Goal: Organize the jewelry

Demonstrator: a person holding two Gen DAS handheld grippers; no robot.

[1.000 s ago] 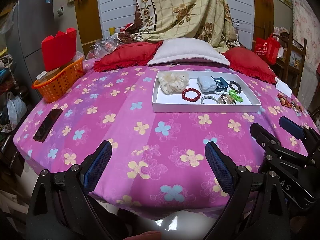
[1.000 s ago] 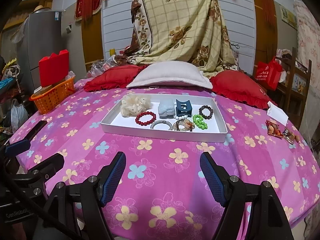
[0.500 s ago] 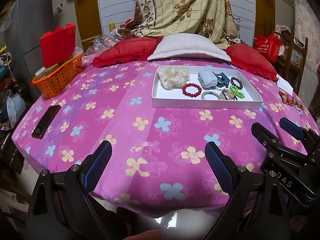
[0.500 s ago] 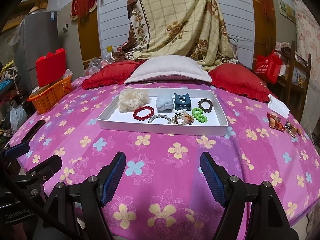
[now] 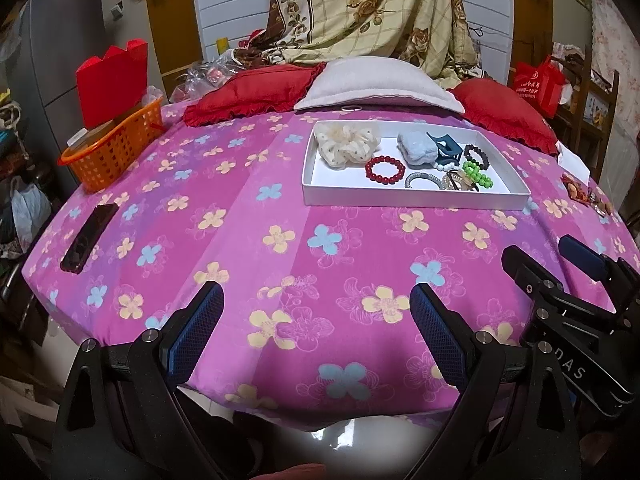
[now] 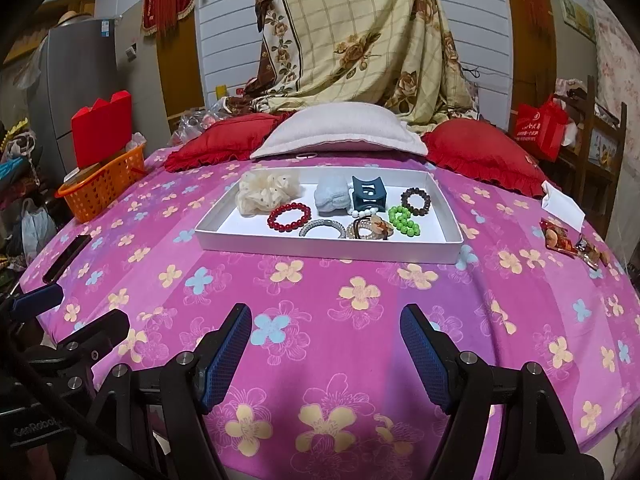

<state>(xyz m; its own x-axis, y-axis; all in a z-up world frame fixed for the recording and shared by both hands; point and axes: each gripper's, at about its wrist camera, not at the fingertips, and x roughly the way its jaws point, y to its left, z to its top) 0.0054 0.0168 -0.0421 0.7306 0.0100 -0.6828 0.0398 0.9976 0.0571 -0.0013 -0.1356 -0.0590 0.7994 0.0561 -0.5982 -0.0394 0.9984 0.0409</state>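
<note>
A shallow white tray [image 6: 320, 246] [image 5: 400, 200] lies on the pink flowered cloth and holds a cream scrunchie [image 6: 266, 191], a red bead bracelet [image 6: 289, 217], a pale blue scrunchie [image 6: 332, 197], a dark teal hair claw [image 6: 368, 196], a green bead bracelet [image 6: 404, 221], a dark bead bracelet [image 6: 416, 201] and a silver bangle [image 6: 322, 229]. My right gripper [image 6: 326, 334] hovers open over the cloth, well short of the tray. Nothing sits between the fingers of my left gripper [image 5: 316, 312], which is open near the table's front edge, left of the tray.
An orange basket [image 5: 112, 148] with a red box stands at the far left, and a dark phone [image 5: 90, 236] lies near the left edge. Red cushions [image 6: 480, 152] and a white pillow [image 6: 340, 132] line the back. Snack packets [image 6: 568, 242] lie at the right.
</note>
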